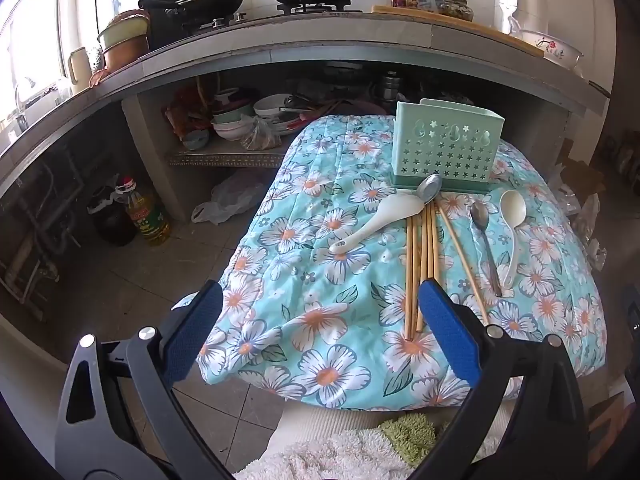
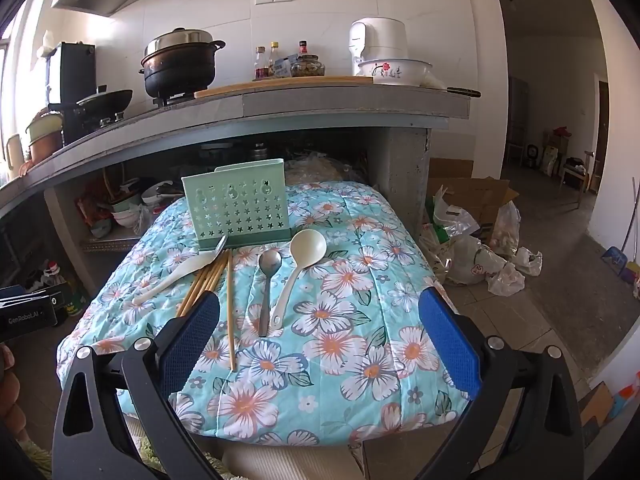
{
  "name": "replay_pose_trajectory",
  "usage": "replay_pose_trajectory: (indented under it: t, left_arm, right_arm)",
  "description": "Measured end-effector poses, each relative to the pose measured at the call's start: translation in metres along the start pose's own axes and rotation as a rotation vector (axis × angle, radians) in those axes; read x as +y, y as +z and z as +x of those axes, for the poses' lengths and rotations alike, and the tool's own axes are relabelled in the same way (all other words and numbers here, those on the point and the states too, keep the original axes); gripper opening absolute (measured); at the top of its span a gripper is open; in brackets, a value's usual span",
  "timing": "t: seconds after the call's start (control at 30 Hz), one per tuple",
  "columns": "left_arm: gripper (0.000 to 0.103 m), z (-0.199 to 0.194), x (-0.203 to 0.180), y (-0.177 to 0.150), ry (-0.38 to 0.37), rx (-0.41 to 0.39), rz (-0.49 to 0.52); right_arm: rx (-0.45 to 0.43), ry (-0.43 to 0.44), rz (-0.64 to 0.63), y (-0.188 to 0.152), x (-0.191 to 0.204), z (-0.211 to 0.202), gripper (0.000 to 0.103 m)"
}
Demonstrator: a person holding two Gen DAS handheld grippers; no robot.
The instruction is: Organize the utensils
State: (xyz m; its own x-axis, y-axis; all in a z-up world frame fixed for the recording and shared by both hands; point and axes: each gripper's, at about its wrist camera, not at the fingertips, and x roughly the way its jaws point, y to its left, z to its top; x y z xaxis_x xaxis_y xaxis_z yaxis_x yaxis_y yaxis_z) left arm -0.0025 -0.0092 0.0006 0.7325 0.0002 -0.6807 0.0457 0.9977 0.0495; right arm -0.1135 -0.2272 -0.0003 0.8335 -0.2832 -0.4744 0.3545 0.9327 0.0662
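Each camera sits on its own gripper and looks forward and downward between its two blue pads. The left wrist view looks from the near left corner of the floral quilt [image 1: 312, 240], tilted more steeply. The right wrist view faces it more centrally. Both share the green holder [image 1: 444, 148] [image 2: 238, 204] and the kitchen counter [image 1: 340, 36] [image 2: 320, 102].

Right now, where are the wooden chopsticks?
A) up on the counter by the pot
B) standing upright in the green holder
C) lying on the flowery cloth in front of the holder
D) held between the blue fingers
C: the chopsticks lie flat on the flowery cloth, just in front of the green holder and among the spoons; neither set of blue fingers is holding them.
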Motion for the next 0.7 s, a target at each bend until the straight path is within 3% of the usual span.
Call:
replay_pose_trajectory:
  t: [0.13, 0.3, 0.7]
  left_arm:
    - [0.095, -0.003, 0.003, 0.001, 0.011, -0.012, -0.001]
    - [0.095, -0.026, 0.008, 0.007, 0.068, -0.140, 0.004]
    - [0.095, -0.025, 0.009, 0.004, 0.052, -0.130, 0.011]
  right_arm:
    - [0.000, 0.001, 0.000, 0.000, 0.000, 0.000, 0.097]
    - [0.002, 0.002, 0.001, 0.000, 0.000, 0.000, 0.097]
    - [0.001, 0.003, -0.001, 0.000, 0.001, 0.000, 0.097]
